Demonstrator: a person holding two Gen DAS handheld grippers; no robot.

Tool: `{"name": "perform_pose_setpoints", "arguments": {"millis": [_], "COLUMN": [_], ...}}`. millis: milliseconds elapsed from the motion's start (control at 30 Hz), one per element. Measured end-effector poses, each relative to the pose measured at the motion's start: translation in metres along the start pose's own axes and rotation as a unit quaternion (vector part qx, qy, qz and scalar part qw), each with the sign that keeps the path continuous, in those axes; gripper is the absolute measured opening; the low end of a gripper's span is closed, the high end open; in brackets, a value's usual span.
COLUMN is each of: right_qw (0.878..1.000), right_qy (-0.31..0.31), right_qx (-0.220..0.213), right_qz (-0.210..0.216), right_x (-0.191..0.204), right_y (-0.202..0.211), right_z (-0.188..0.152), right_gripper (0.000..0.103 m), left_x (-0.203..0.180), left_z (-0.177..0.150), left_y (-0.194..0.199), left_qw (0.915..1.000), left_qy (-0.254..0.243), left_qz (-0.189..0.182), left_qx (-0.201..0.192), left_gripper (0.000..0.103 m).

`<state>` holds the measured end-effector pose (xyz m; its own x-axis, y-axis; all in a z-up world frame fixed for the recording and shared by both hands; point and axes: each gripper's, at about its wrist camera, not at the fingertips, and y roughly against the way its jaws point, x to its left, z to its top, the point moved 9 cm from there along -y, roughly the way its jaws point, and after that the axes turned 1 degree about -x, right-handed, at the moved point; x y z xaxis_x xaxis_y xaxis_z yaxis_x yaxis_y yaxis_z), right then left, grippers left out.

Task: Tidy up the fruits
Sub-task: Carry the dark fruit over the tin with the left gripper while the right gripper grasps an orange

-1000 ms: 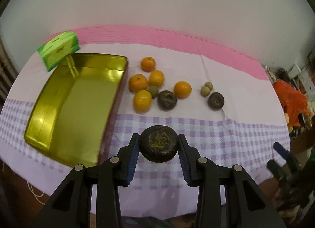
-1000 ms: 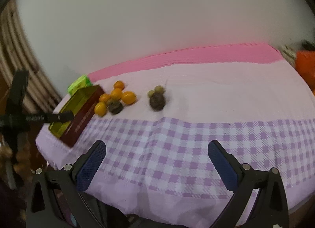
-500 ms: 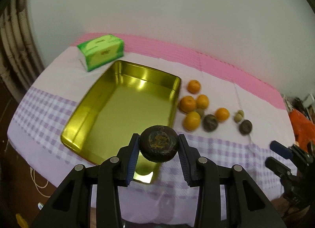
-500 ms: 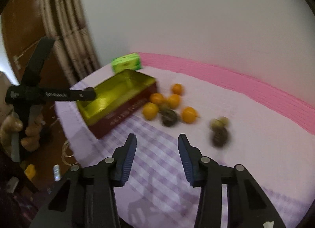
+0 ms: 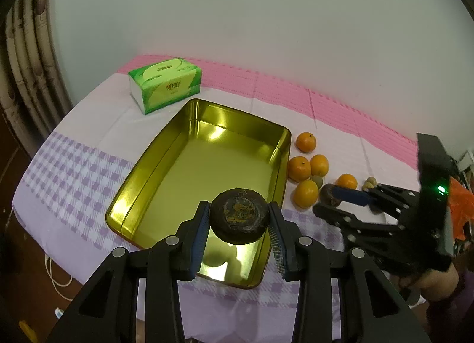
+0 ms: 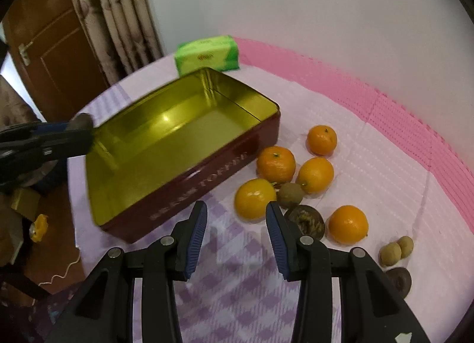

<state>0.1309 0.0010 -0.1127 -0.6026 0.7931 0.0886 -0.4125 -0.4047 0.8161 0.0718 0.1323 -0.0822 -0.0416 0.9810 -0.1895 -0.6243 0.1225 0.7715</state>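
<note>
My left gripper (image 5: 239,232), clamped on the dark fruit (image 5: 239,216), has swung over the empty tin (image 5: 177,147); right gripper (image 6: 236,235), narrowed, grips nothing: drop's due.

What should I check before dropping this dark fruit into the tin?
1. Grip: left hand-held gripper shut on the dark fruit, both pads against it: ok.
2. Position: fruit shows over the near end of the tin; exact height above it: cannot tell.
3. Landing spot: tin floor bare: ok.
4. Right hand-held gripper: jaws have just been closing, nothing between them, outside the tin: ok.
5. Remaining fruit: oranges and small fruits lie on the cloth beside the tin, clear of the drop: ok.
</note>
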Motion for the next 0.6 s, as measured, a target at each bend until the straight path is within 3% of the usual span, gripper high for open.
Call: {"name": "perform_pose_setpoints", "arguments": {"millis": [300,367,467,600], "right_qw": [0.999,0.999,0.998,0.999], "right_qy": [-0.011,-0.024,-0.029,-0.029], "right_qx": [0.034,0.035,0.056,0.042], "right_qz": [-0.016,-0.003,-0.011,-0.017], "right_x": [-0.01,-0.012,-0.013,-0.007], "right_y": [-0.037,-0.041,-0.054,-0.05], "right_z": [0.003,0.006,0.001,-0.002], "right_gripper": [0.039,0.039,0.034,0.034], "left_x": [0.006,0.007,0.007,0.009], "left_z": [-0.003,-0.004,-0.007,-0.009], "left_y": [-0.008,-0.009,-0.012,-0.015], "left_qw": [0.9998,0.9997,0.9997,0.9996], "left_qy": [0.016,0.015,0.015,0.015], "left_qz": [-0.009,-0.008,-0.008,-0.004], "left_qx": [0.013,0.015,0.02,0.024], "left_gripper": [0.04,0.04,0.04,0.04]}}
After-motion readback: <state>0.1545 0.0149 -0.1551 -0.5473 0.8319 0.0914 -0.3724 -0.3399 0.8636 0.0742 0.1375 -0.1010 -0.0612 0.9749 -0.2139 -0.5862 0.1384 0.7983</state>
